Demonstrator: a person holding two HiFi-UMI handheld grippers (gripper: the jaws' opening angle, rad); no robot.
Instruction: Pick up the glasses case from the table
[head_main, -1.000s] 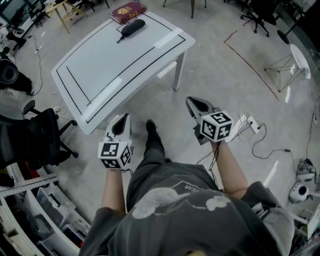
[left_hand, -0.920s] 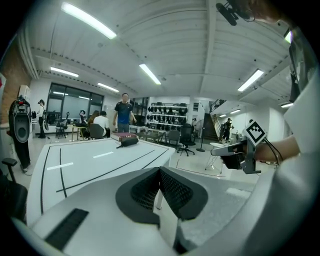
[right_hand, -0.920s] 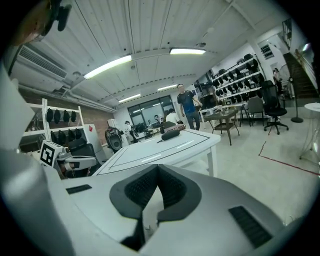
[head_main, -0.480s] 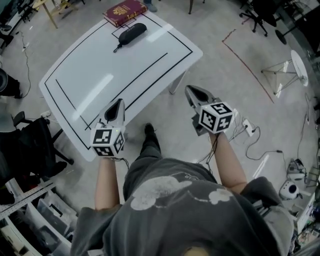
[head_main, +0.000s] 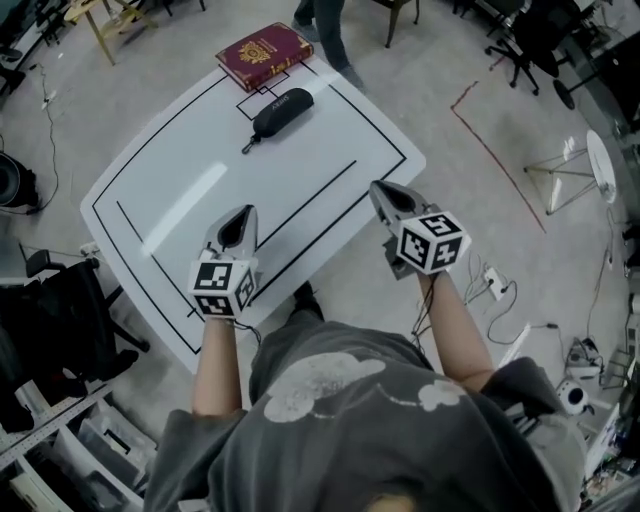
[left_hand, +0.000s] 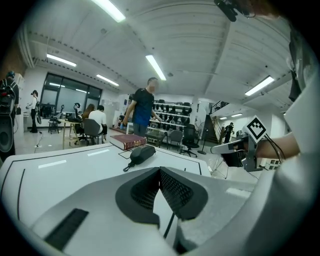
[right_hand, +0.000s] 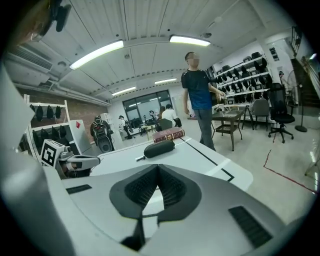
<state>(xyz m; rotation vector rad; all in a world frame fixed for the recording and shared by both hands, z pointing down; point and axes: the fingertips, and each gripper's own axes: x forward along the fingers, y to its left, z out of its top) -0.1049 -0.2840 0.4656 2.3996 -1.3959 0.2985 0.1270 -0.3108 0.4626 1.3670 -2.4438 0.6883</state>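
Note:
A black glasses case (head_main: 281, 112) with a short strap lies near the far end of the white table (head_main: 180, 190), beside a dark red book (head_main: 264, 54). The case also shows in the left gripper view (left_hand: 142, 153) and in the right gripper view (right_hand: 159, 148). My left gripper (head_main: 240, 214) hovers over the table's near part, jaws shut and empty. My right gripper (head_main: 381, 190) is at the table's right edge, also shut with nothing in it. Both point toward the case from well short of it.
Black lines mark rectangles on the table top. A person (right_hand: 199, 97) stands just beyond the table's far end. Office chairs (head_main: 520, 30), a wooden stool (head_main: 120, 22), a black chair (head_main: 60, 320) at the left and floor cables (head_main: 500, 295) surround the table.
Both grippers have moved forward from over the floor to over the table's near part. The table and the case now sit closer in the head view.

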